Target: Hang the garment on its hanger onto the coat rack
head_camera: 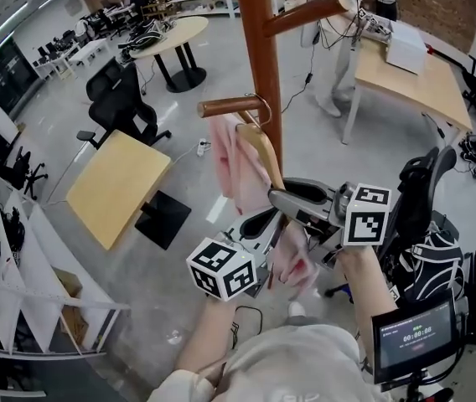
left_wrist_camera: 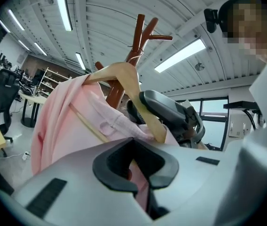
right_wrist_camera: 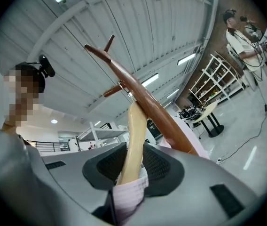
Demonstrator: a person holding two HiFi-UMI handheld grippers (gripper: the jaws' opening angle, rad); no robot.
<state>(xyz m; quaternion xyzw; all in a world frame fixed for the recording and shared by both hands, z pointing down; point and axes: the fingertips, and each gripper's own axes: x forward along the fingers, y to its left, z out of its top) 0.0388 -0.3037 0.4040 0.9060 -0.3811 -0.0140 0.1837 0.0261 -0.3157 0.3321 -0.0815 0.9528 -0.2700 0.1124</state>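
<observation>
Head view shows the pink fabric garment [head_camera: 231, 162] on its pale wooden hanger [head_camera: 265, 151], whose hook seemingly sits over the brown wooden coat rack's [head_camera: 259, 40] short peg [head_camera: 225, 105]. The right gripper [right_wrist_camera: 129, 166] clamps the hanger arm and the left gripper [left_wrist_camera: 136, 164] pinches pink cloth. An uneven release could tip the hanger, and the hook might slide off the peg's end.

Pink garment [head_camera: 231, 167] on hanger [head_camera: 265, 147] — hook [head_camera: 261, 105] over rack peg [head_camera: 225, 105].

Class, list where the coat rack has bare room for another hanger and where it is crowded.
Free: the upper peg, bare to its tip. Crowded: the lower peg, with hanger, garment, left gripper and right gripper close by.
</observation>
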